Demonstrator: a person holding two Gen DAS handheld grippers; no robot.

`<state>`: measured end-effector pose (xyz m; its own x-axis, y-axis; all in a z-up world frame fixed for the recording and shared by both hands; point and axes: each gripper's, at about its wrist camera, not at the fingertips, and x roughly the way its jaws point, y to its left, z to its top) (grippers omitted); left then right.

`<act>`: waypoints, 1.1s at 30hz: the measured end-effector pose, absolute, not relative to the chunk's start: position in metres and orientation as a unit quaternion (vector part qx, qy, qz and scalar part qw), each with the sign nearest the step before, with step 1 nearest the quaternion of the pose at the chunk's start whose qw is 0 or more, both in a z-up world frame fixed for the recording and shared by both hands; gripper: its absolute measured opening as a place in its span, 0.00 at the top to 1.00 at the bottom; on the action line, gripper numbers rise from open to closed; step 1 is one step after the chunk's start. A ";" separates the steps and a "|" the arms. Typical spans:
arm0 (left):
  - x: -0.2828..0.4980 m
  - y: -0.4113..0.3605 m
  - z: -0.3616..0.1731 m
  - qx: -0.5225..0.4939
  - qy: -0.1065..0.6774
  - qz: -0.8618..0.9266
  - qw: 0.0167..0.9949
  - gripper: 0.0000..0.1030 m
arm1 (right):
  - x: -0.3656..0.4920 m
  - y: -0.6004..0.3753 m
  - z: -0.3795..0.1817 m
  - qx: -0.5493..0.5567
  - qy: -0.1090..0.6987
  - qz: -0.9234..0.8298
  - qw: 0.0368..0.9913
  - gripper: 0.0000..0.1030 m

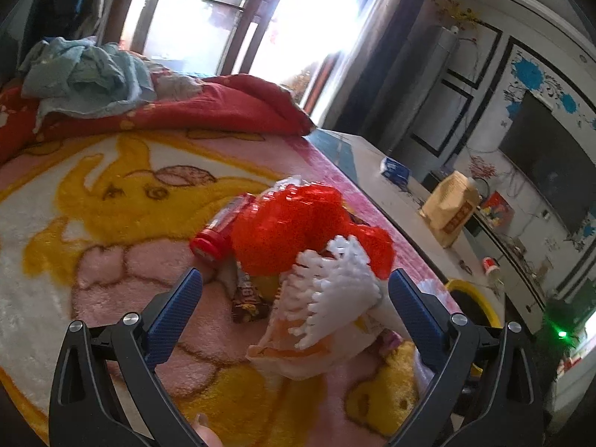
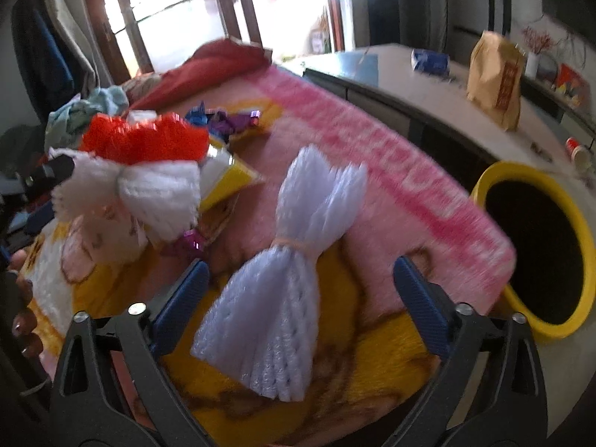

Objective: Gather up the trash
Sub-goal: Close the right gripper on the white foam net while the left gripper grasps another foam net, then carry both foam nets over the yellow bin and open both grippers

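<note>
A pile of trash lies on a pink and yellow cartoon blanket (image 1: 93, 193). It holds a red foam net (image 1: 287, 223), a white foam net (image 1: 335, 283), a red-capped tube (image 1: 219, 231), a brown candy wrapper (image 1: 247, 298) and an orange-white packet (image 1: 298, 350). My left gripper (image 1: 295, 273) is open, its blue pads either side of the pile without pressing it. In the right wrist view a tied white foam net bundle (image 2: 287, 290) lies between the wide jaws of my open right gripper (image 2: 301, 262). A yellow bin (image 2: 495, 171) stands beside the blanket's right edge.
Purple and blue foil wrappers (image 2: 223, 119) lie further back on the blanket. A red quilt (image 1: 223, 108) and crumpled blue cloth (image 1: 85, 74) sit behind. A low table (image 1: 402, 201) beyond the edge carries a paper bag (image 1: 450, 208), a blue pack (image 1: 395, 169) and a red cup (image 1: 490, 262).
</note>
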<state>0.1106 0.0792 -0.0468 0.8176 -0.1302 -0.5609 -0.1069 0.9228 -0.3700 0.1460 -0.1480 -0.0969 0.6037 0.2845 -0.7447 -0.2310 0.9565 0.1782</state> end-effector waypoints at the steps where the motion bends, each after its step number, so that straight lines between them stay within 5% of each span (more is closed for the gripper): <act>1: 0.111 0.078 -0.047 -0.196 0.302 -0.011 0.933 0.08 | 0.146 -0.147 -0.101 0.033 0.428 0.148 0.891 0.21; 10: 0.115 0.064 -0.048 -0.190 0.316 -0.025 0.929 0.56 | 0.139 -0.152 -0.105 0.054 0.453 0.190 0.870 0.63; 15: 0.109 0.055 -0.043 -0.170 0.314 -0.032 0.934 0.79 | 0.137 -0.155 -0.097 0.051 0.449 0.198 0.870 0.74; 33: 0.115 -0.009 -0.002 -0.086 0.275 -0.107 0.951 0.85 | 0.153 -0.233 -0.058 0.083 0.398 0.122 0.905 0.75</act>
